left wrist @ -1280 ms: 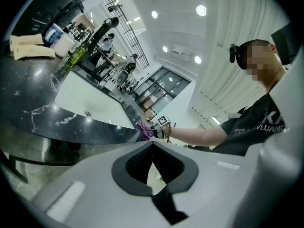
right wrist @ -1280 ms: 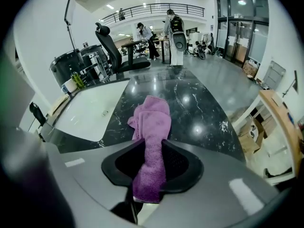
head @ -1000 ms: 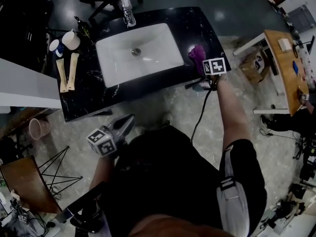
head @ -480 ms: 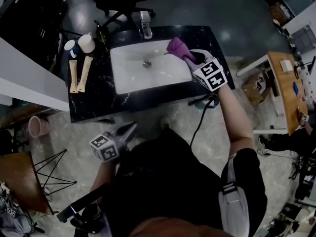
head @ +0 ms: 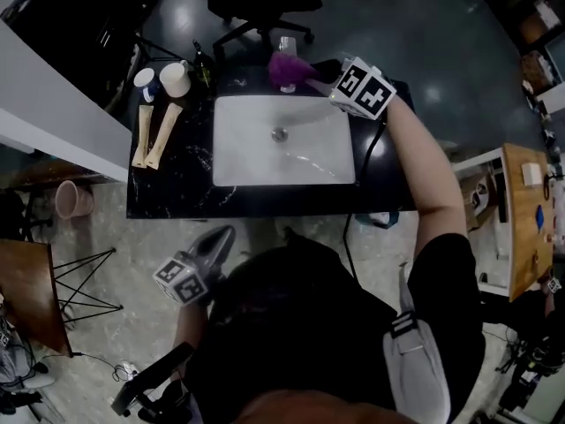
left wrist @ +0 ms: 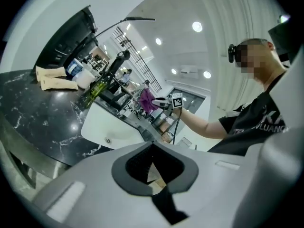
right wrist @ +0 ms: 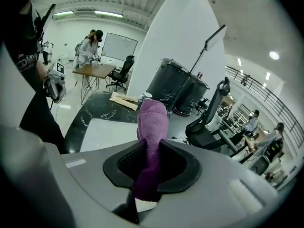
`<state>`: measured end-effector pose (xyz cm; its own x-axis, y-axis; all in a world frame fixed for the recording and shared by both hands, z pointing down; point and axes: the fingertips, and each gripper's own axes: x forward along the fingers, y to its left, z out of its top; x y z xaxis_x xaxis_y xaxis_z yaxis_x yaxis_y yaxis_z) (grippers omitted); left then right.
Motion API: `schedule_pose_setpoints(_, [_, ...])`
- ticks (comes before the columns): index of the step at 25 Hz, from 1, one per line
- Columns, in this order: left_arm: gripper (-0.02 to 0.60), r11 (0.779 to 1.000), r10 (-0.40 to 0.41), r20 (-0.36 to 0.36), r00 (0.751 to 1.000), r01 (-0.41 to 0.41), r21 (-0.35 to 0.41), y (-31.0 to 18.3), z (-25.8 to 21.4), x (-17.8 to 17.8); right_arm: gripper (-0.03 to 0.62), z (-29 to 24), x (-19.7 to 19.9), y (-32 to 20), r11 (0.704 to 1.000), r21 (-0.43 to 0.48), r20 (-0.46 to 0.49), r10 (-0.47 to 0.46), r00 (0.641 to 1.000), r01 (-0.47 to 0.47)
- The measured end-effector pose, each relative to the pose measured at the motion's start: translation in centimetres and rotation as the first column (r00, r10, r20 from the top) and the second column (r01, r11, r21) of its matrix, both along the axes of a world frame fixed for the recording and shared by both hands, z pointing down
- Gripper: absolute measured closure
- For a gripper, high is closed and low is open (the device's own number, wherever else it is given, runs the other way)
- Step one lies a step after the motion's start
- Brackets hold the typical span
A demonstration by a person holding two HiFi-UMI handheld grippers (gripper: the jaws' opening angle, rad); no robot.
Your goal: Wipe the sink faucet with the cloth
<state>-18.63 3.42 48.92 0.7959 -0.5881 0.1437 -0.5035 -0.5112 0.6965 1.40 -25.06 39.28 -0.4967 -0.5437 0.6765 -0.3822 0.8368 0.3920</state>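
One change dominates the head view: the right tongs [head: 311, 79], clamped on the purple cloth [head: 284, 67], have carried it from the surface's [head: 177, 197] front right corner across the sink [head: 231, 170] to the faucet [head: 287, 44]; contact is unclear, yet wiping can likely begin. Left gripper view: left tongs [left wrist: 153, 148] closed, empty, well back from the sink. Right gripper view: cloth pinched between the pads, free end projecting forward.

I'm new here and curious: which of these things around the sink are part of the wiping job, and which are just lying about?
Job: purple cloth in right gripper, faucet, sink.
Lying about: two cups, bottle, two tan packets.
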Motion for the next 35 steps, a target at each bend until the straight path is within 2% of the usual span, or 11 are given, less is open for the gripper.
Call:
schedule_pose_setpoints(5, [0.581, 0.993, -0.115, 0.021, 0.993, 0.115, -0.027, -1.6, 0.6, 0.9, 0.502, 1.6, -1.3, -5.1, 0.995, -0.022, -0.077, -0.097, 0.992, 0.095])
schedule_pose_setpoints(13, [0.581, 0.974, -0.214, 0.051, 0.975, 0.217, -0.058, -3.6, 1.9, 2.7, 0.503, 5.2, -1.4, -11.9, 0.987, -0.080, -0.146, -0.147, 0.978, 0.137])
schedule_pose_setpoints(18, [0.581, 0.964, -0.250, 0.084, 0.965, 0.256, -0.074, -4.2, 2.3, 3.2, 0.505, 5.9, -0.8, -17.2, 0.992, -0.068, -0.157, -0.112, 0.981, 0.102])
schedule_pose_setpoints(23, [0.581, 0.955, -0.275, 0.090, 0.957, 0.283, -0.090, -4.2, 2.8, 2.9, 0.505, 6.3, -0.6, -20.3, 0.995, -0.098, -0.120, -0.043, 0.992, 0.031])
schedule_pose_setpoints(31, [0.581, 0.961, -0.257, 0.104, 0.961, 0.266, -0.079, -3.6, 2.0, 1.9, 0.507, 5.9, -0.5, -19.4, 0.993, -0.108, -0.035, 0.052, 0.998, -0.055])
schedule_pose_setpoints(35, [0.581, 0.971, -0.230, 0.098, 0.968, 0.235, -0.043, -3.5, 0.9, 1.4, 0.507, 5.9, 0.3, -17.1, 0.995, -0.077, -0.049, 0.063, 0.997, -0.066])
